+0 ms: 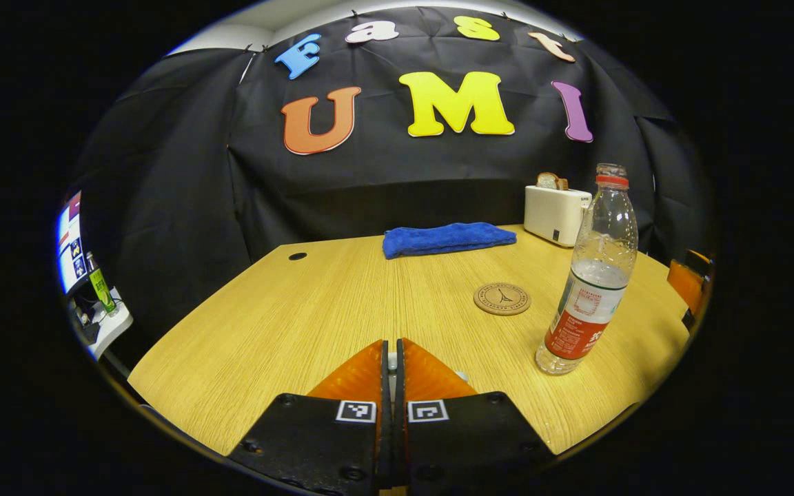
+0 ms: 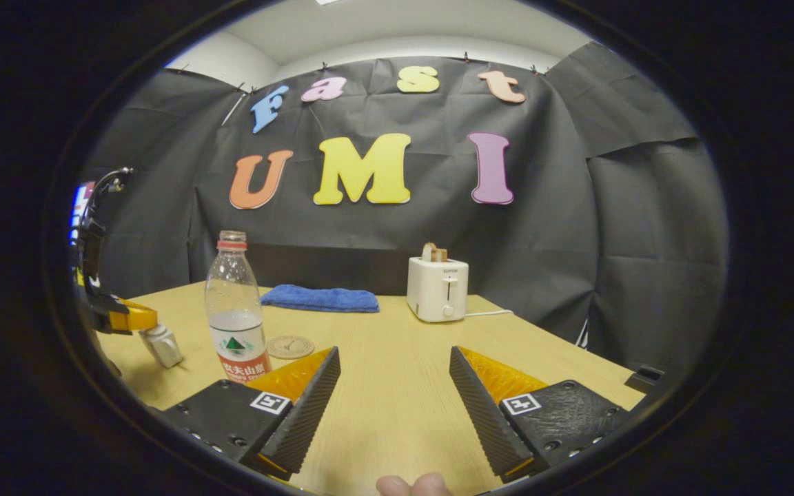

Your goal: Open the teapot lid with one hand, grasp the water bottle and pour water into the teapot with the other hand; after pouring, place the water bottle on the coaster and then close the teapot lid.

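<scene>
Fingertips of a person's hand (image 2: 412, 484) show at the bottom of the right gripper view, just behind the right gripper (image 2: 395, 375), whose jaws stand spread wide over bare wooden table (image 2: 397, 413) with nothing between them. In the left gripper view the left gripper (image 1: 391, 358) has its jaws pressed almost together on something small and pale, too hidden to name. From the right gripper view, that gripper sits at the table's left edge with a white object (image 2: 161, 344) hanging at its tips, perhaps the teapot lid. An uncapped water bottle (image 2: 235, 310), about half full, stands upright near the front left, just beside the round coaster (image 2: 290, 346) but apart from it. Along the far edge lie a folded blue cloth (image 2: 321, 299) and a white toaster (image 2: 438, 288). Open tabletop stretches across the middle and right side.
</scene>
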{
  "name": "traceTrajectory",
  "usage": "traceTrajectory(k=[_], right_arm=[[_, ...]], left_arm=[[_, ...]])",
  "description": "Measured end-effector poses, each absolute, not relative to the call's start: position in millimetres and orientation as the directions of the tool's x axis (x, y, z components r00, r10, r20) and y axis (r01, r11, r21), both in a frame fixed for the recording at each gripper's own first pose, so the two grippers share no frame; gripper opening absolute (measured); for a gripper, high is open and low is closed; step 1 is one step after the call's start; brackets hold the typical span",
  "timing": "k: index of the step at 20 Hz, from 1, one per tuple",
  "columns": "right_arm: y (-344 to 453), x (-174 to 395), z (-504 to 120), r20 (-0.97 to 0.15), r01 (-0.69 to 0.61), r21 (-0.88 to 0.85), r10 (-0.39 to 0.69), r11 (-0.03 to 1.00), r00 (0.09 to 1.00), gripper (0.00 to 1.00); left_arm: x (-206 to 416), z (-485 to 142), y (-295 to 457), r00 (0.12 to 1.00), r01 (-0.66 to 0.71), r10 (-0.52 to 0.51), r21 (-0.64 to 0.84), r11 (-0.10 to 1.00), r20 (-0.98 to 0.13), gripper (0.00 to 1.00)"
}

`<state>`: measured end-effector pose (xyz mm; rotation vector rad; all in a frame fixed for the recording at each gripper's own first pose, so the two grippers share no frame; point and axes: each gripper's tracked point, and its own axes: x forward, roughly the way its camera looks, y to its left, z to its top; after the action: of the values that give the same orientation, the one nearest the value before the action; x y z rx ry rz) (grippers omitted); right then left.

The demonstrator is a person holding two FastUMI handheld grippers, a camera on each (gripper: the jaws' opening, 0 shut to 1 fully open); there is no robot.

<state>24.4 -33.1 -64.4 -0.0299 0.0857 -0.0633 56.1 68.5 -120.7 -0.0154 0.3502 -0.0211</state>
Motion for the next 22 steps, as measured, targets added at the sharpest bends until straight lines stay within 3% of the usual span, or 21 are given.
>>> traceTrajectory(k=[4,13,22], right_arm=[[-22,25,-63,-0.075,0.013,-0.016,-0.015,1.0,0.997,0.95],[69,20,-80,-0.151,-0.285,0.063,0.291,0.957,0.945,0.95],[127,60,-79,-0.176,-0.36,0.077,0.368,0.93,0.913,0.95]], left_arm=[[57,-110,71,0.95,0.018,-0.028,-0.036,0.999,-0.312,0.02],[33,-72,76,0.975,0.012,-0.029,-0.081,0.997,-0.222,0.03],[19,-55,107,0.985,-0.053,0.028,-0.137,0.989,-0.173,0.03]])
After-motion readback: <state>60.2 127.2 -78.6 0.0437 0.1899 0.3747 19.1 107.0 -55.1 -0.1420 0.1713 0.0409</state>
